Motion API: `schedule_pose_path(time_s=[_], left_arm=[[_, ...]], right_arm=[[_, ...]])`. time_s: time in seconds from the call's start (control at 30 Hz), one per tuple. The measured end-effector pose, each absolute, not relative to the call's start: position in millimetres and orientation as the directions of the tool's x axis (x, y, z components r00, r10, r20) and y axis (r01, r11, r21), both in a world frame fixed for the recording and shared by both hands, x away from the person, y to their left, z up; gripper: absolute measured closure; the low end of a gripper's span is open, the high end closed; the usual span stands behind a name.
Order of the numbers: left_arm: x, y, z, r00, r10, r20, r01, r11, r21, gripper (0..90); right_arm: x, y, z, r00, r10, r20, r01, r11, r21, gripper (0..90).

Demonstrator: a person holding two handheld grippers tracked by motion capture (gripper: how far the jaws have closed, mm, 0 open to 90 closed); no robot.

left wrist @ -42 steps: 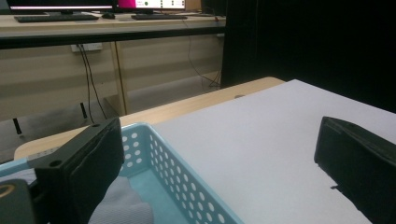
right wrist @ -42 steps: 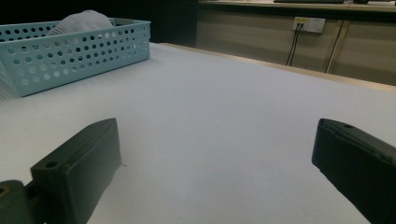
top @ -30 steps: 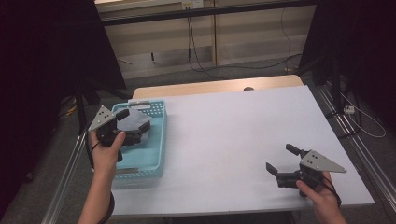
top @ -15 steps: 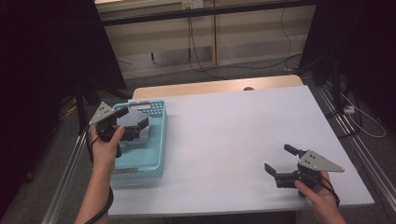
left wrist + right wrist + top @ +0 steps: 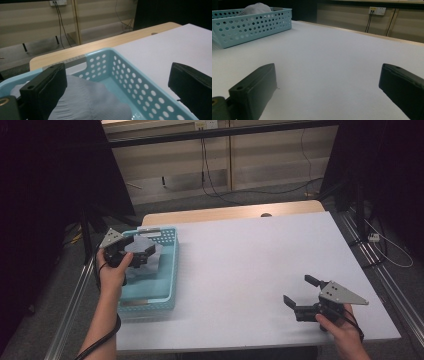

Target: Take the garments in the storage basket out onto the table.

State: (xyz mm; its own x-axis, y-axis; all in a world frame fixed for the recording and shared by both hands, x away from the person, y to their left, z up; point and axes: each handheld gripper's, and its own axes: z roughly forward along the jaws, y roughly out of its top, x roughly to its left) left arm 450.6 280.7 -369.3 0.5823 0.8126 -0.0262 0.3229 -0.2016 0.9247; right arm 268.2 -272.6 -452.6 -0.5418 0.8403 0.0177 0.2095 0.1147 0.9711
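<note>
- White table (image 5: 250, 270) is carrying the whole setup; its middle and right stretch are lying bare, so no item is sitting out on the work surface yet.
- Light blue perforated basket (image 5: 167, 270) is resting at the table's left edge, upright, with its long side running away from the person.
- Grey ribbed cloth (image 5: 95, 100) is lying bunched inside the basket, rising a little above the rim as the right gripper view is showing it (image 5: 255, 7).
- Left gripper (image 5: 140, 256) is hovering over the basket just above the cloth; its fingers (image 5: 45, 87) are standing spread wide, one over the cloth, the other out past the basket's wall, gripping nothing.
- Right gripper (image 5: 300, 295) is waiting low over the table's near right corner, well apart from the basket, fingers (image 5: 253, 85) spread and pinching nothing.
- Judgement: work is sitting at its very start. The pick is being lined up but not made; closing on the cloth, lifting it out and handling it on the table all remain.
</note>
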Motion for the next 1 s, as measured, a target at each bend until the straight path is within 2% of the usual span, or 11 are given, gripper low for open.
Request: schedule_pose_path(time_s=[1.0], left_arm=[[485.6,288.1,-404.2,0.485,0.875,0.003,0.402,-0.226,0.887,2.0]], right_arm=[[264.0,-272.5,-453.7,-0.552,0.834,0.024,0.214,0.113,0.970,1.0]])
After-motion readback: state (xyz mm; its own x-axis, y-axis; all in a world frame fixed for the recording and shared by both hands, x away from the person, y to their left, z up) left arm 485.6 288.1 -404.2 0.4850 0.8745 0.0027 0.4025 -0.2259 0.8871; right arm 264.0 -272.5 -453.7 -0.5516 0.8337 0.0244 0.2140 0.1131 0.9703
